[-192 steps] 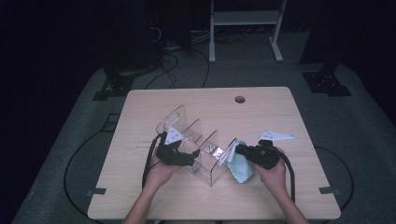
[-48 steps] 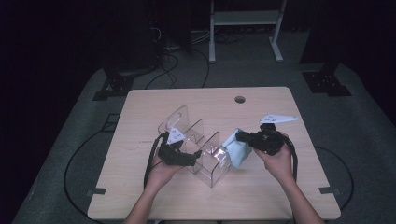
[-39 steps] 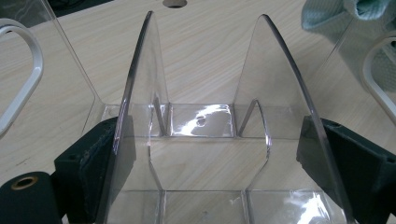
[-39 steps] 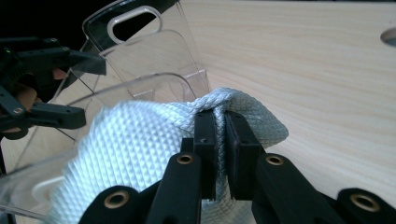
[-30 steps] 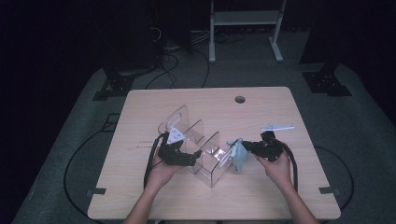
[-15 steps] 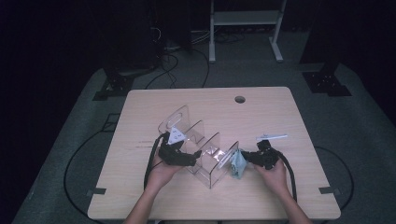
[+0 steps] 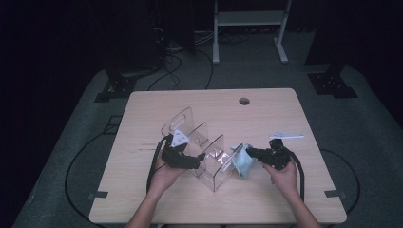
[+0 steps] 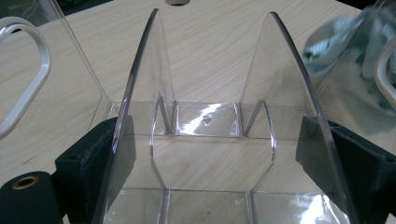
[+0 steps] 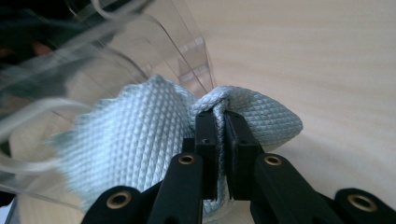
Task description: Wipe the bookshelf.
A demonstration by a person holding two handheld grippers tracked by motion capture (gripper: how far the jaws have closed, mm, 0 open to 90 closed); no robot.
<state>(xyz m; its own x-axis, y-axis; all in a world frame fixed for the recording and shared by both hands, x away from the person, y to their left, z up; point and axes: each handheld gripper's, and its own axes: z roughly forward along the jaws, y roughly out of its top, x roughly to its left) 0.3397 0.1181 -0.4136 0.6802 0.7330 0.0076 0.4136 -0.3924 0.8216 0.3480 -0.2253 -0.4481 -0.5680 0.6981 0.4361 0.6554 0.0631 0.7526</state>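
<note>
The right gripper (image 9: 217,140) is pinching the pale blue cloth (image 9: 140,140) tight between nearly closed jaws, pressing it against the end wall of the clear acrylic rack (image 7: 209,156) mid-table. The left gripper (image 8: 219,154) is bracing that rack, jaws spread wide around two dividers. If the cloth is pushing too hard, the light rack could be skidding or tipping out of that hold.

Clear glossy plastic rack (image 8: 210,116), smooth and reflective; pale blue cloth (image 9: 140,140), woven in a rough diamond texture; matt light wood-grain surface (image 7: 266,118).
</note>
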